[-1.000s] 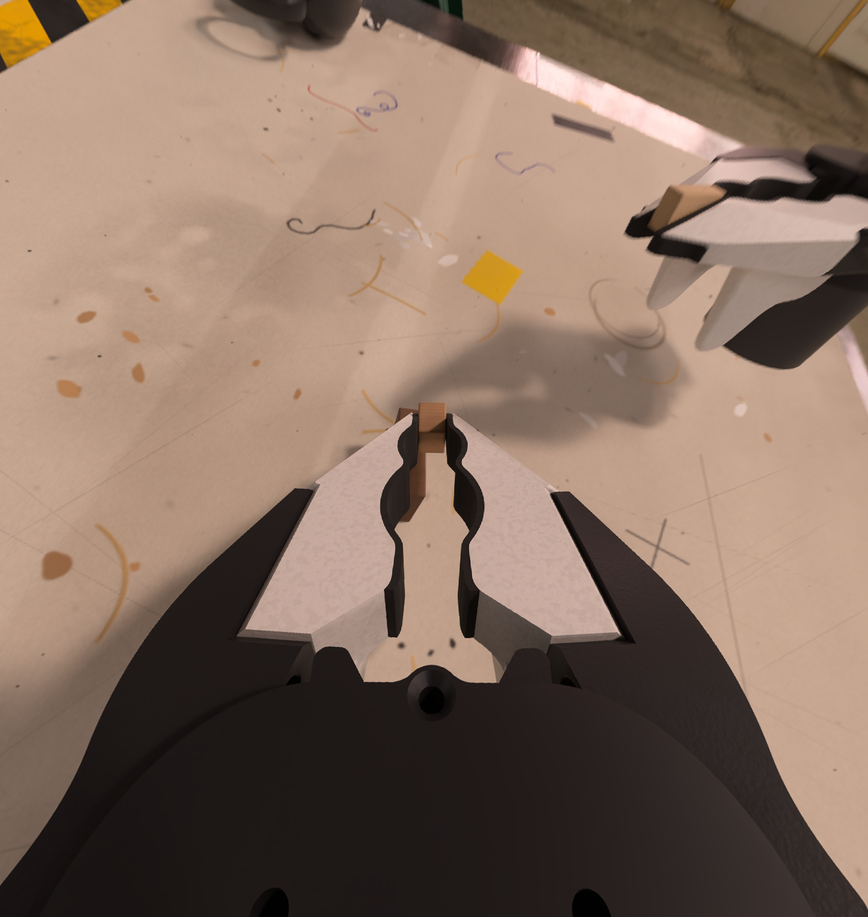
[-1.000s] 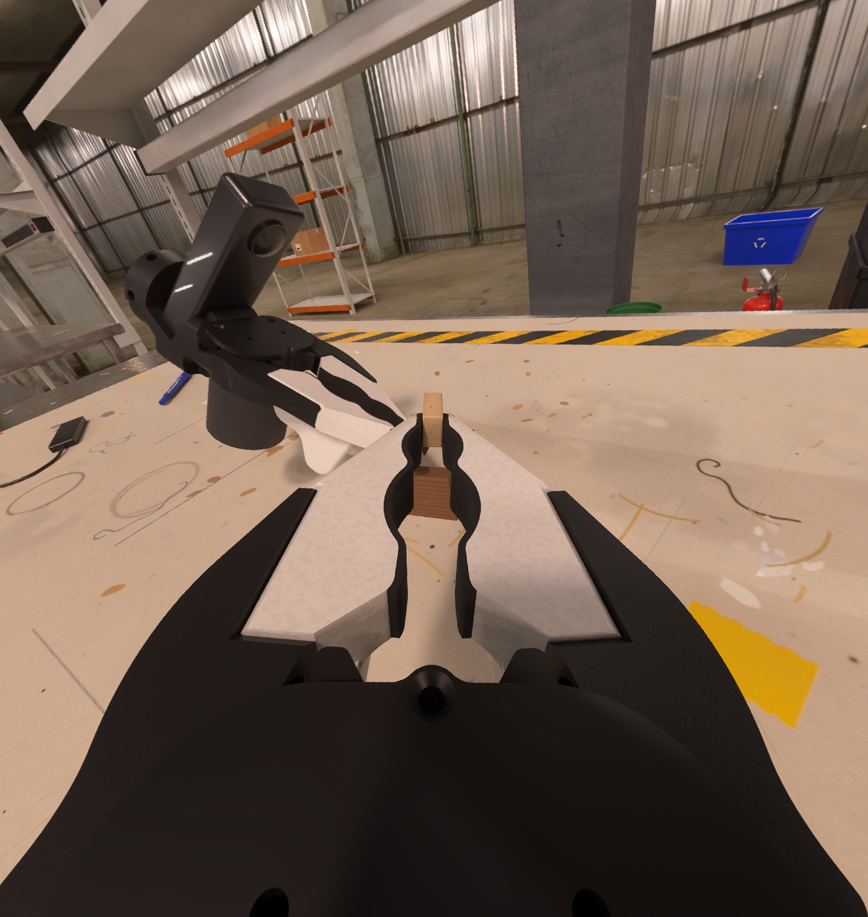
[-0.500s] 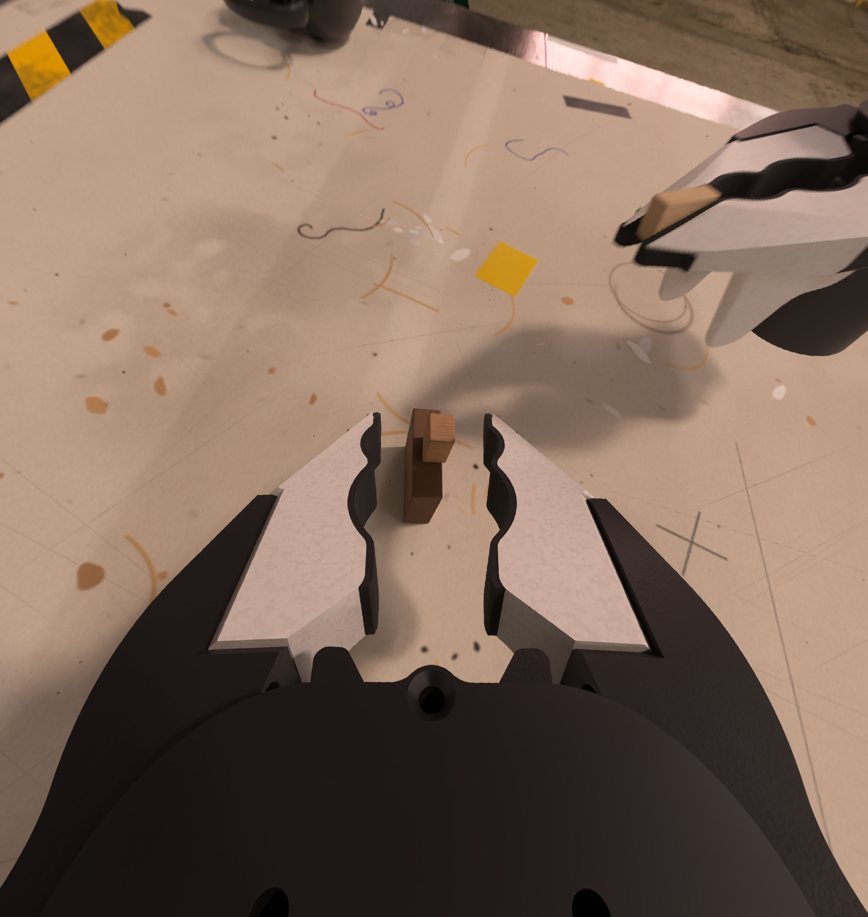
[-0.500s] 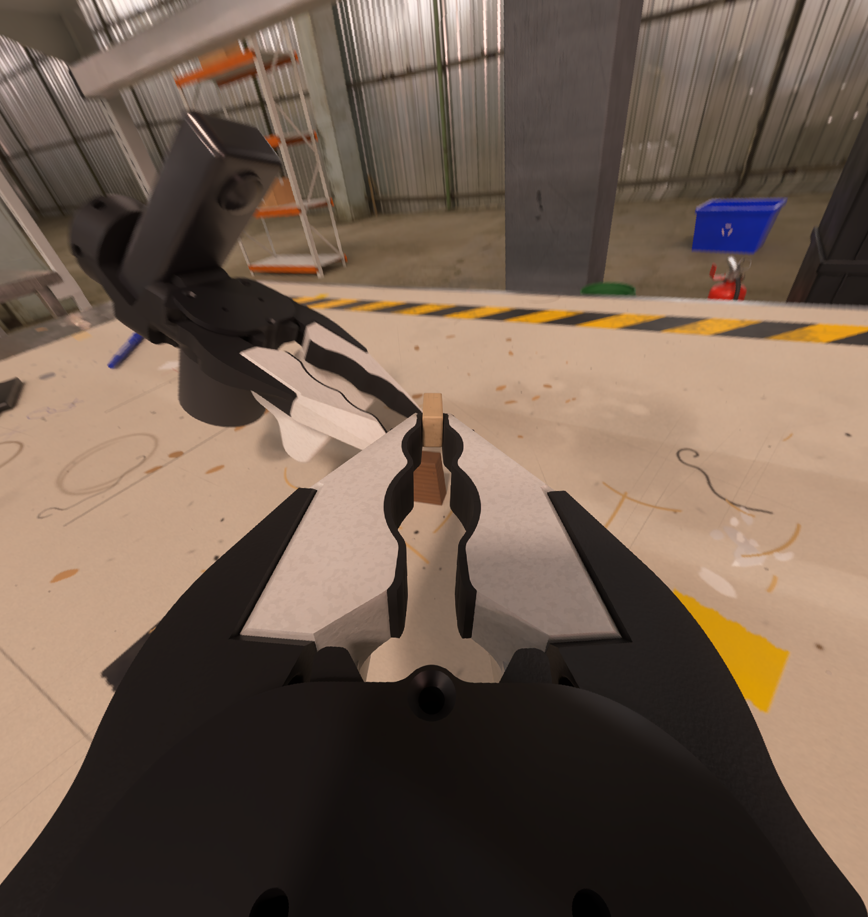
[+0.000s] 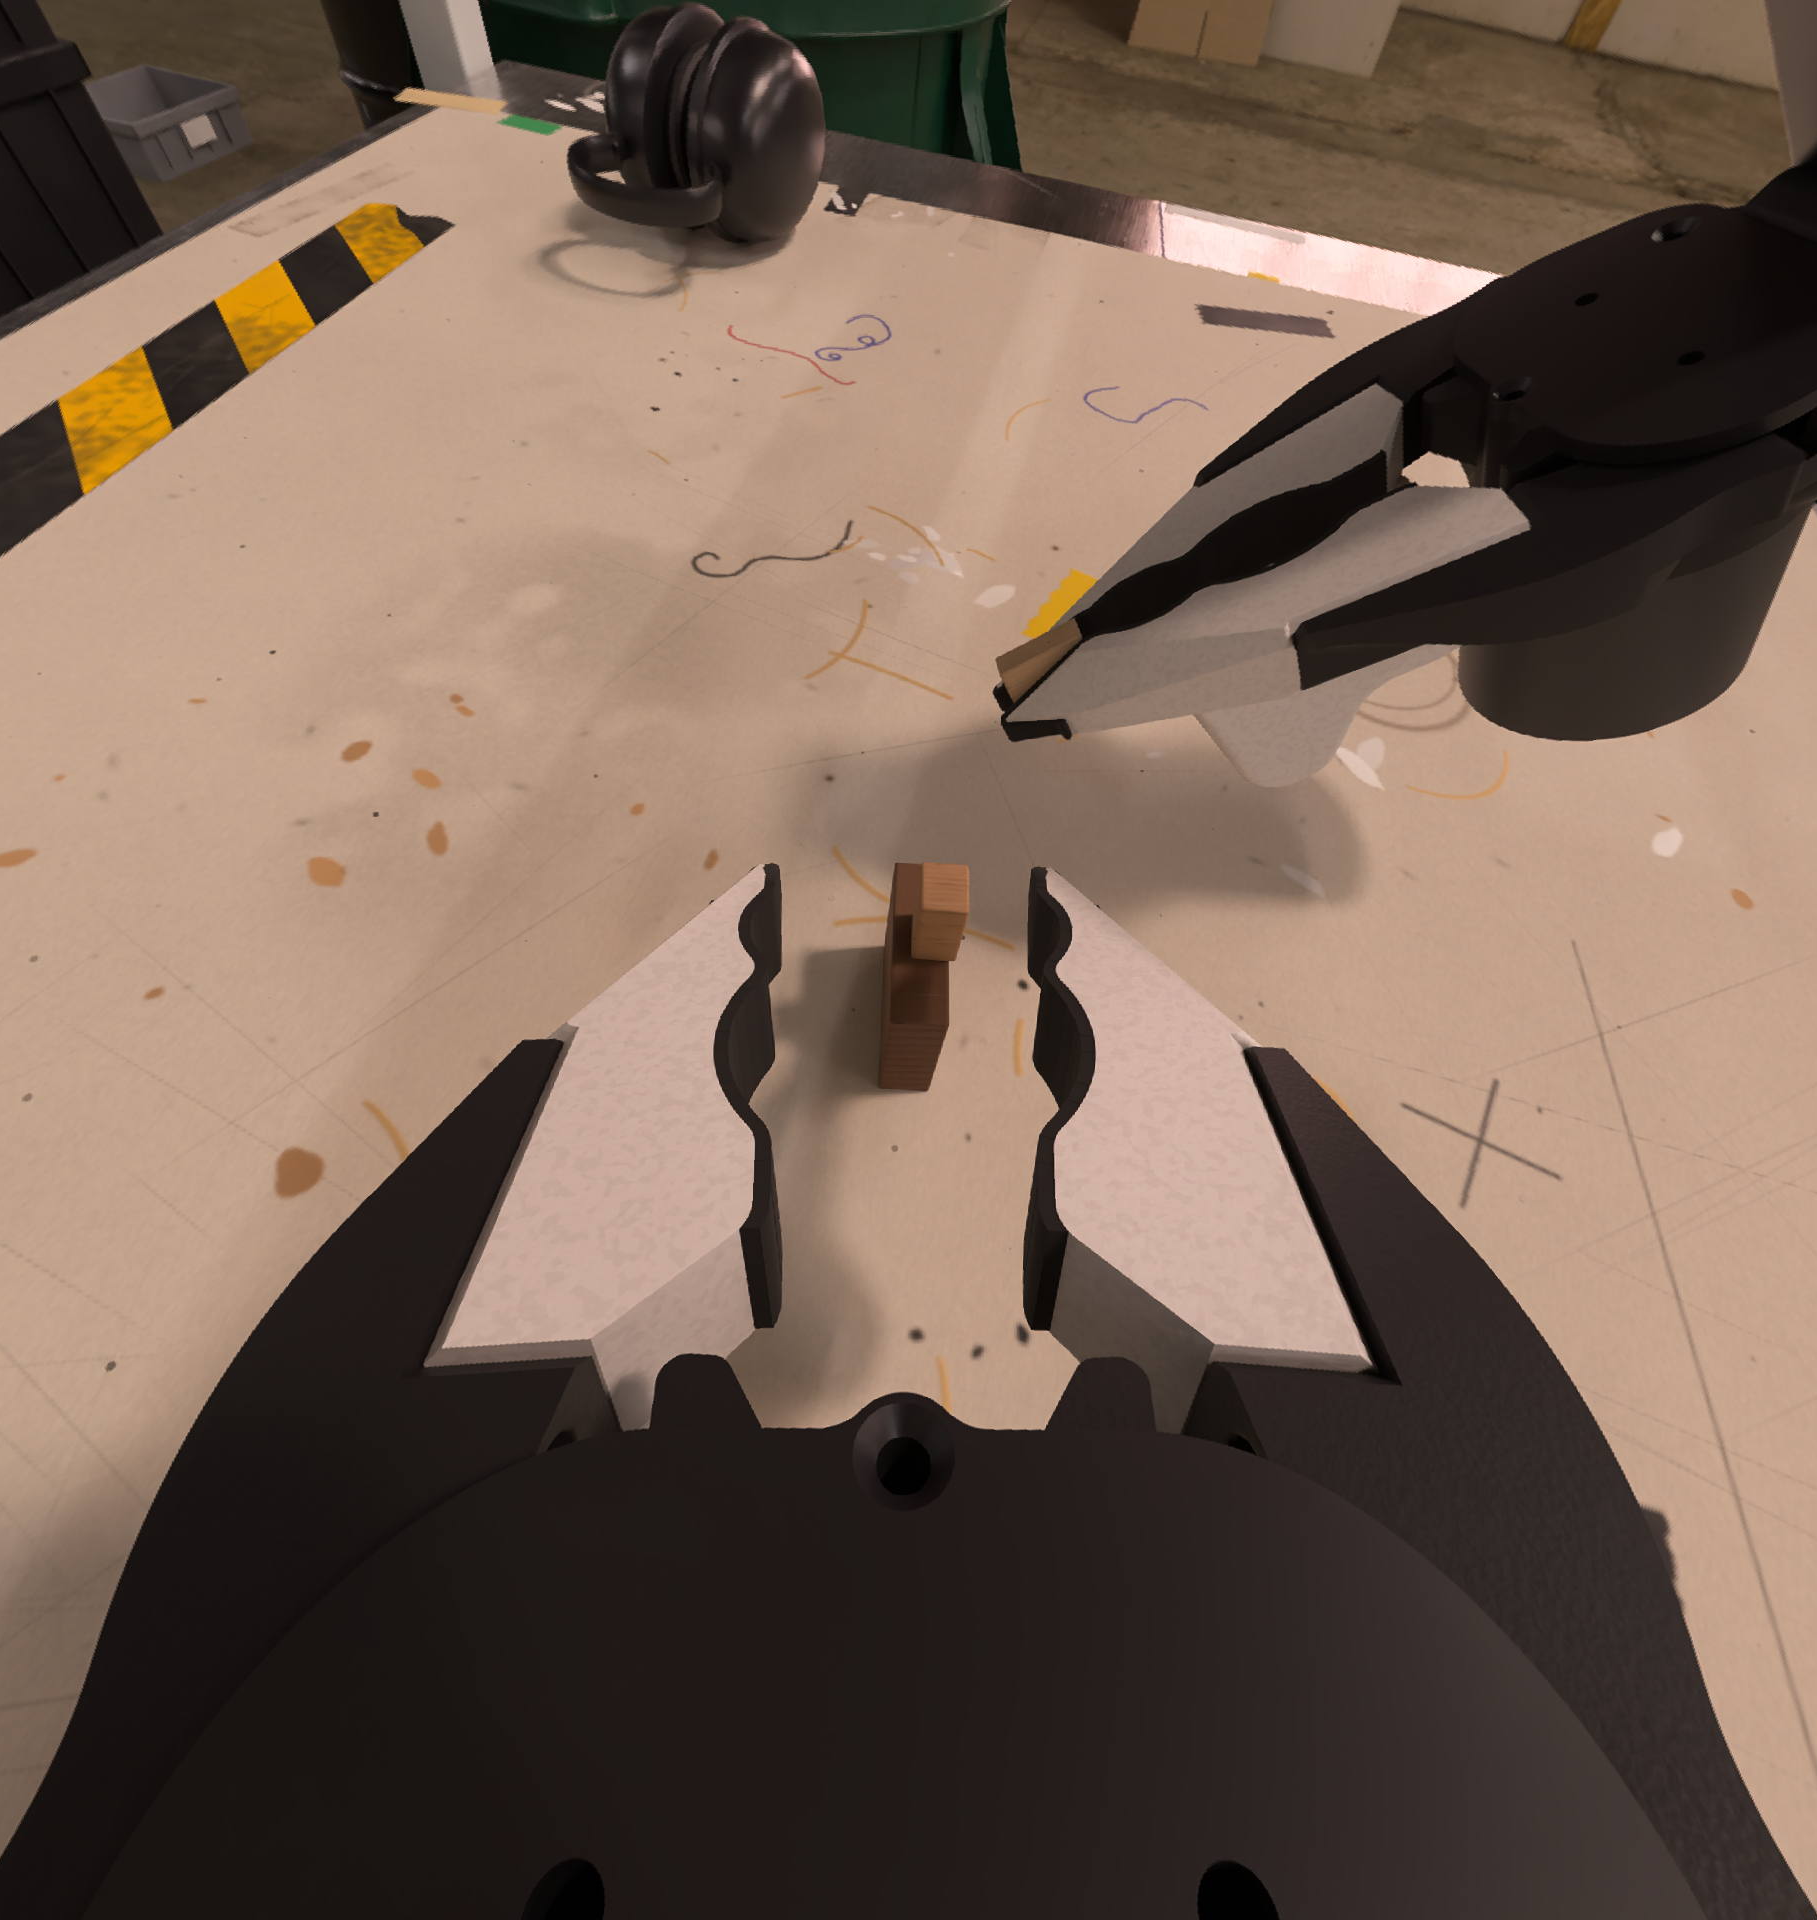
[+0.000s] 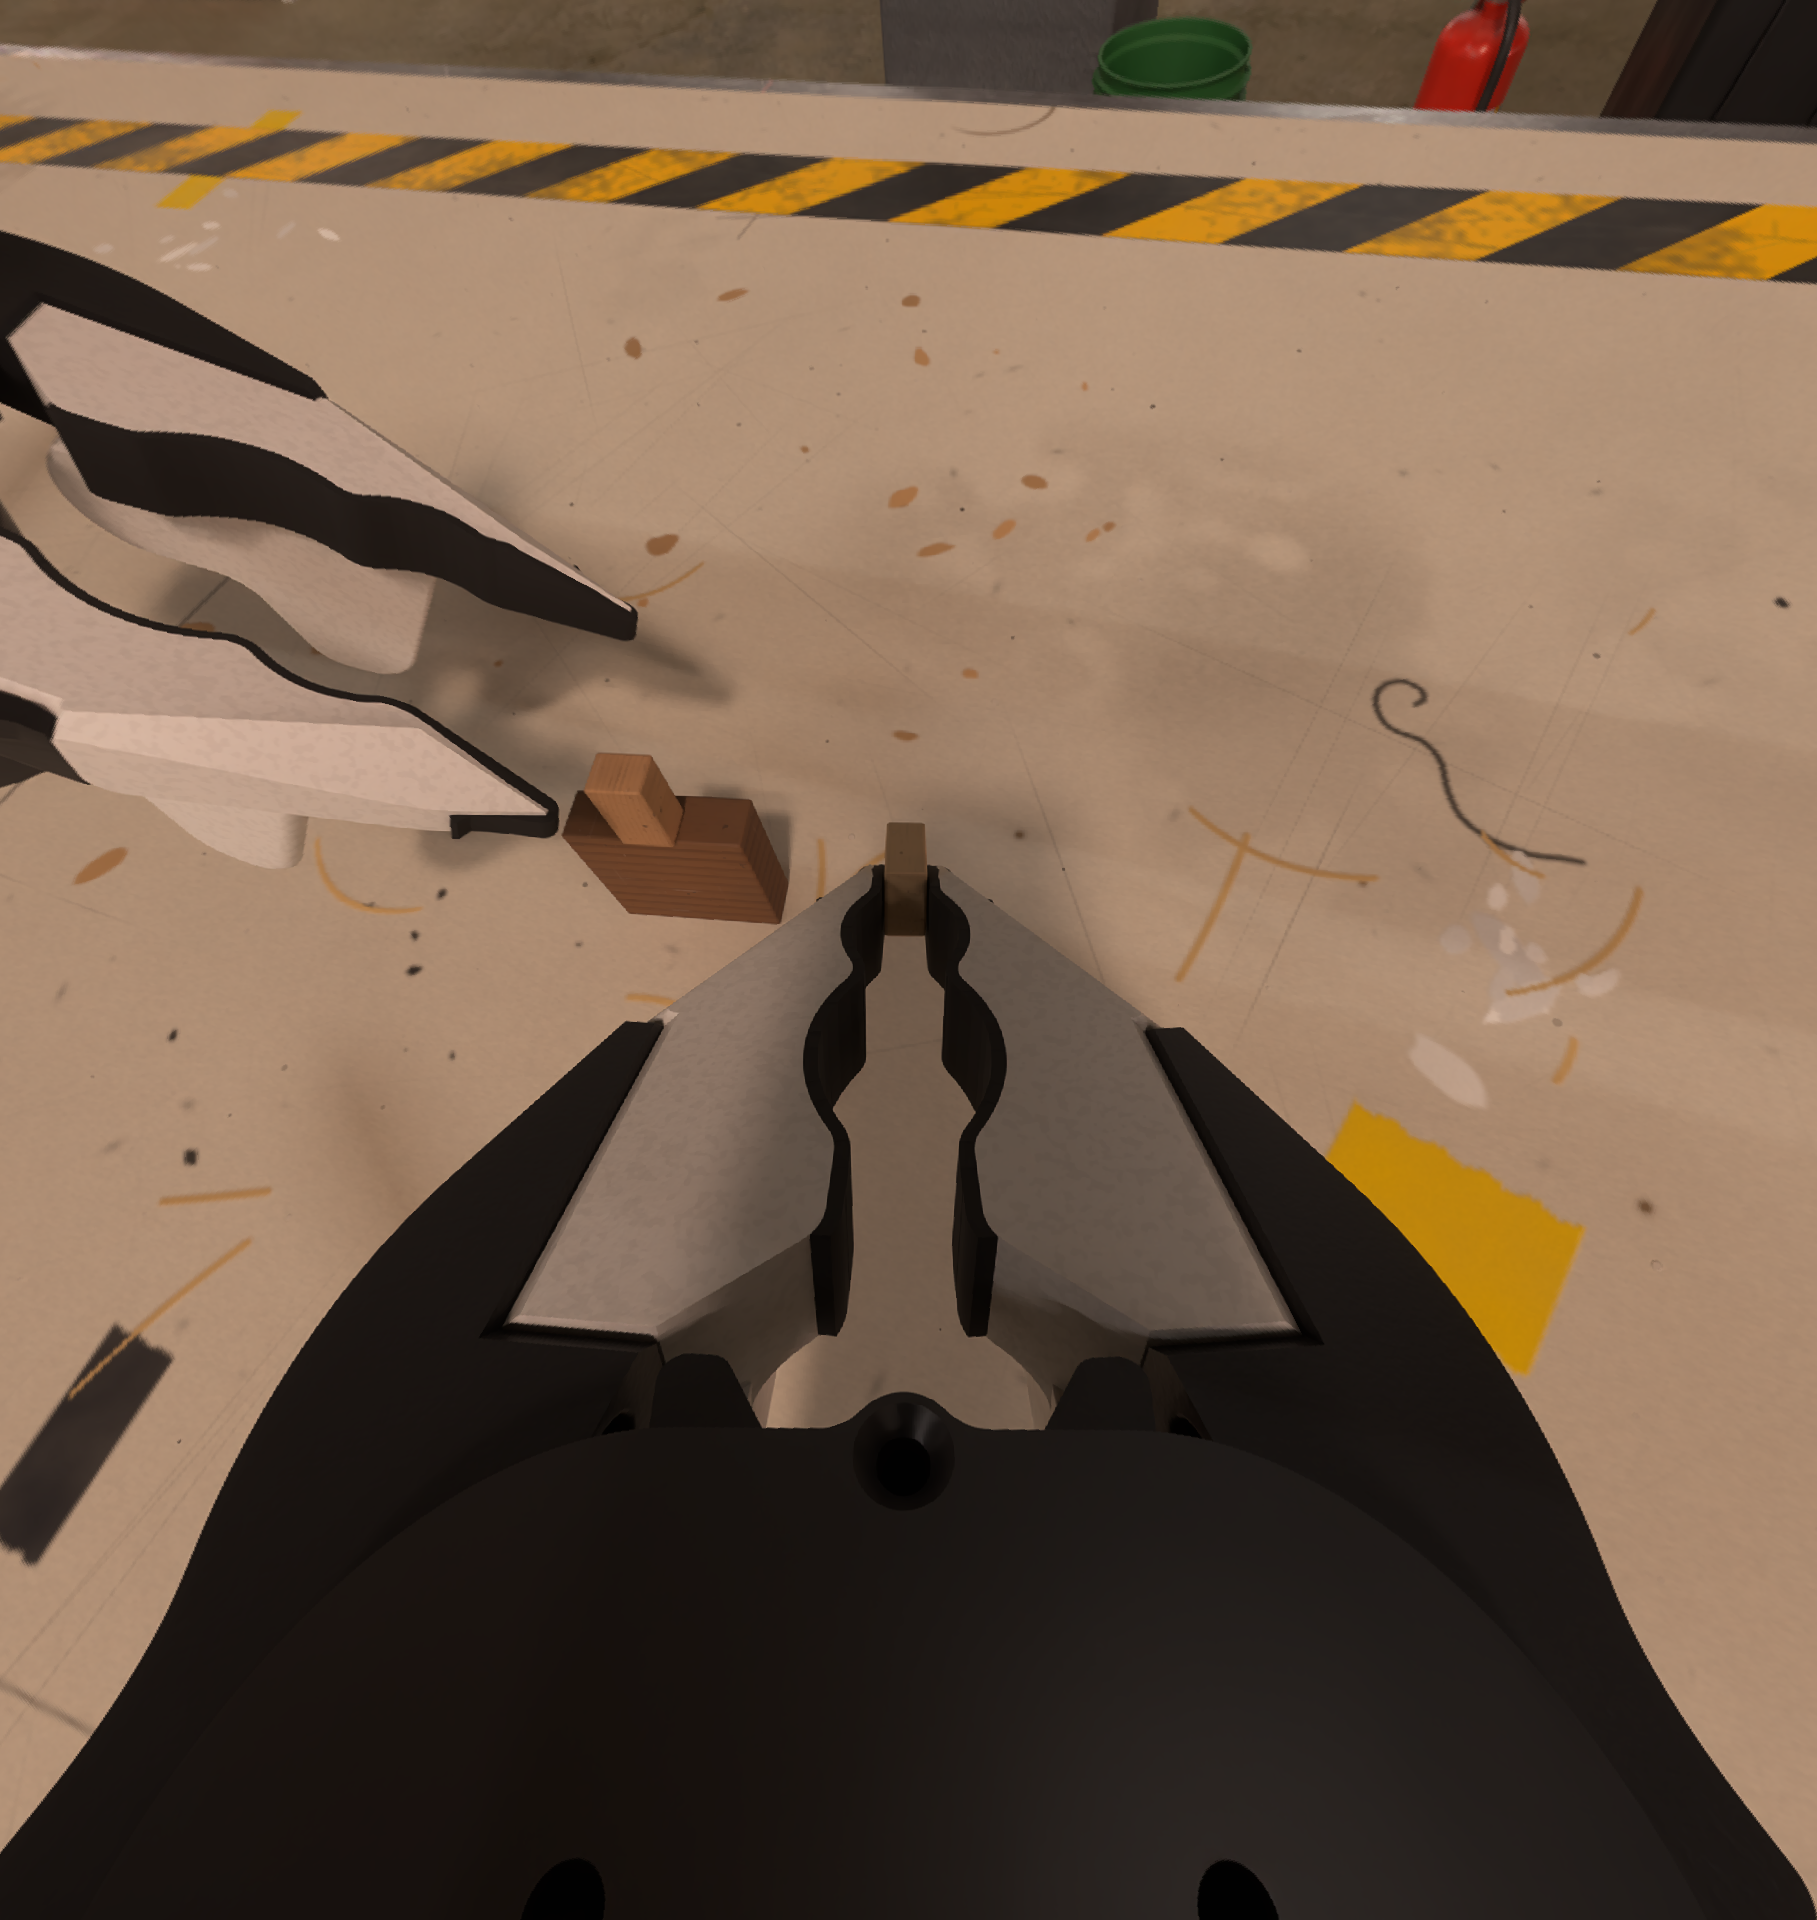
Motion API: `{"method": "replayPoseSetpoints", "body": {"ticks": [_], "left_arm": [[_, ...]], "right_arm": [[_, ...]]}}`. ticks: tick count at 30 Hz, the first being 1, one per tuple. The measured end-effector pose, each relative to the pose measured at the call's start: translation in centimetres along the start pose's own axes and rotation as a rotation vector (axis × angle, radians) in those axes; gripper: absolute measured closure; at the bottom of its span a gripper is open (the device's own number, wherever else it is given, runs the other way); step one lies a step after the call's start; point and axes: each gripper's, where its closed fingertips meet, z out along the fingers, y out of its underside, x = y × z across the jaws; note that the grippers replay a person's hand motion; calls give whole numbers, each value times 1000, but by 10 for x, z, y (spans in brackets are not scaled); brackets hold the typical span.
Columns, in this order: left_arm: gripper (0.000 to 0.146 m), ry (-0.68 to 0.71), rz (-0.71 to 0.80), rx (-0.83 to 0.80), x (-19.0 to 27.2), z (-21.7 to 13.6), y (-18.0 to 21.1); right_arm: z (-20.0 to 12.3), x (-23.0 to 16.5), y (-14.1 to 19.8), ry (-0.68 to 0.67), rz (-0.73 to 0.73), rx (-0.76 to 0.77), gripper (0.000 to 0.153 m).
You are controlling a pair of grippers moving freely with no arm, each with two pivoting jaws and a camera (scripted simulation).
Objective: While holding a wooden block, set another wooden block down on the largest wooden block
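Observation:
A dark brown wooden block, the largest [image 5: 914,1013] [image 6: 712,868], lies on the tan table. A small light wooden block [image 5: 943,912] [image 6: 636,798] rests on its top at one end. My left gripper [image 5: 902,883] [image 6: 592,717] is open and empty, its fingers on either side of the stack and clear of it. My right gripper [image 6: 904,878] [image 5: 1023,691] is shut on another small pale wooden block [image 6: 905,878] [image 5: 1031,660], held above the table just right of the stack.
Black ear defenders [image 5: 712,125] lie at the table's far edge. Yellow-black hazard tape [image 6: 883,192] [image 5: 156,353] runs along one side. A yellow square sticker [image 6: 1455,1226] and a black tape strip [image 6: 73,1444] lie flat on the table.
My left gripper opened, left the small block on the largest block and drew back. My right gripper, still holding its block, tilted down and came closer to the stack.

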Motion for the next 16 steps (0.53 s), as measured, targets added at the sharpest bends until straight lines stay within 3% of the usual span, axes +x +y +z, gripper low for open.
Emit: {"method": "replayPoseSetpoints", "body": {"ticks": [16], "left_arm": [[98,13,-13,23,0,-1,-1]], "right_arm": [[1,3,2,11,16,11,146]]}}
